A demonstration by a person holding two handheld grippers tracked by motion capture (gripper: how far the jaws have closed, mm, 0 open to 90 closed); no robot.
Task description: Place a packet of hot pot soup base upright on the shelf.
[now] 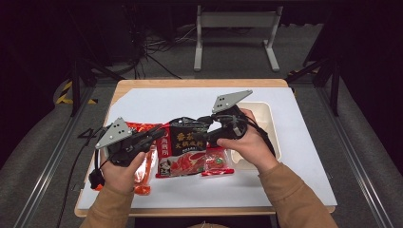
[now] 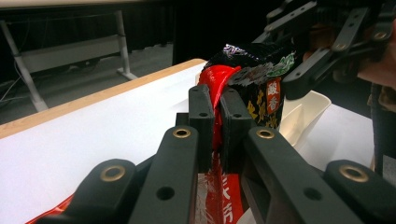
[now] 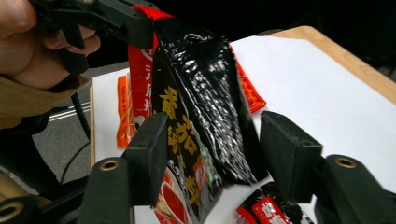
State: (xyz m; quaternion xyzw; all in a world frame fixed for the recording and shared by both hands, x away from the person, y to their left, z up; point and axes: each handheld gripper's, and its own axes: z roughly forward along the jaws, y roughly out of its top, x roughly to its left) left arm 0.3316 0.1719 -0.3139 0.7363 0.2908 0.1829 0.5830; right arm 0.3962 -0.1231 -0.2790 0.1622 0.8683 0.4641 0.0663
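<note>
Cream tray (image 1: 266, 124) empty; left tongs (image 2: 214, 122) clamp sauce packet (image 1: 187, 147); right tongs (image 3: 212, 154) agape around it.

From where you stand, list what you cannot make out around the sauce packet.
- High view: where the right hand-held gripper meets the black and red sauce packet; too small.
- High view: orange packet, partly under the left hand.
- Left gripper view: cream tray, cut off behind the packet.

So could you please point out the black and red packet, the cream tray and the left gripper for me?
Black and red packet (image 1: 187, 152): high view, its printed front.
Cream tray (image 1: 266, 114): high view, bare floor near its far rim.
Left gripper (image 2: 217, 121): left gripper view, between its fingertips, shut on the packet's red edge.
</note>
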